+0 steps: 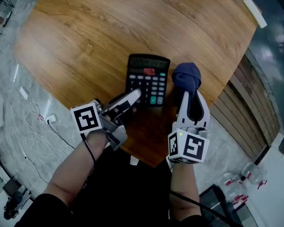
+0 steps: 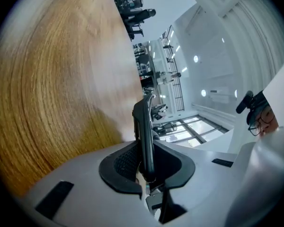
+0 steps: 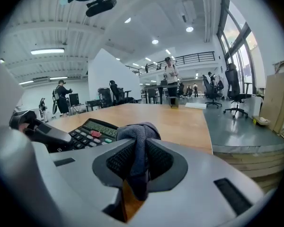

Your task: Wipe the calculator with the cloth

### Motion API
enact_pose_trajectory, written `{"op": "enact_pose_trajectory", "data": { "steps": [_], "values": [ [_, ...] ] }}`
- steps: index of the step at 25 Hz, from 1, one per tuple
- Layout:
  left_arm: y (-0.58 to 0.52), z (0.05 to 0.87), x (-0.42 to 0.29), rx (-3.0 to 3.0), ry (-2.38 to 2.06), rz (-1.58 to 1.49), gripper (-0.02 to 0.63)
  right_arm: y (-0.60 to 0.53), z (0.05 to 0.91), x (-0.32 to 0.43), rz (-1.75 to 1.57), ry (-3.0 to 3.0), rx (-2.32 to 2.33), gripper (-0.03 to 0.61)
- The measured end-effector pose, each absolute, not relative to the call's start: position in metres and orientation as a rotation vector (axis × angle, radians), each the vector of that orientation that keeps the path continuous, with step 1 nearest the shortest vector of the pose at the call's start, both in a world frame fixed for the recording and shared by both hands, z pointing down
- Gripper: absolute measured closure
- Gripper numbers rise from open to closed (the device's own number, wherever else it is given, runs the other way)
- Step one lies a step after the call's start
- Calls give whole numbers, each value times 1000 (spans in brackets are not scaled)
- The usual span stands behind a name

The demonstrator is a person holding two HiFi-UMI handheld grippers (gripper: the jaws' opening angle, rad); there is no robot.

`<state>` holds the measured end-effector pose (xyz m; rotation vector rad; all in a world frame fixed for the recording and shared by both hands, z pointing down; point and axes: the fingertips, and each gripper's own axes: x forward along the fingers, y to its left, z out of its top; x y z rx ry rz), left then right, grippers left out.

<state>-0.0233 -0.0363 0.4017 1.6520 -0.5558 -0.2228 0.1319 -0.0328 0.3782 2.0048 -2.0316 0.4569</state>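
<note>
1. Calculator (image 1: 148, 81) lies face up near the near edge of the round wooden table (image 1: 85, 32), display side away from the person.
2. Left gripper (image 1: 132, 97) – jaws nearly together, clamped on the calc.'s near-left corner. In the left gripper view the calc. shows edge-on as a thin dark slab between the pads, so it's held steady.
3. Right gripper (image 1: 191, 94) – jaws closed partway on a bunched dark-blue cloth (image 1: 186, 77). The wad sticks out past the tips and a tail hangs down between the pads.
4. Cloth sits just beside the calc.'s right edge, level w/ the upper key rows. Can't tell if it touches the casing; it isn't on the keys or display.
5. Progress, as I judge it: setup done, i.e. cloth in grip, calc. pinned, both tools at the work. No sign either way that any face has been wiped.
6. Left to do: bring the wad leftward onto the top face and pass over display and keys, then prob. the edges.
</note>
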Motion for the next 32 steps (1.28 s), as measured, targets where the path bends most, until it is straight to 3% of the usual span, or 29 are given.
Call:
{"op": "enact_pose_trajectory", "data": {
  "steps": [15, 25, 32],
  "values": [
    [-39, 416, -26, 1792, -771, 20, 531, -40, 414, 125, 504, -1857, 1926, 512],
    [-43, 409, -26, 2162, -989, 374, 468, -42, 417, 118, 468, -1842, 1867, 512],
    [-47, 414, -33, 2210, -995, 424, 437, -40, 417, 113, 476, -1844, 1836, 512]
  ]
}}
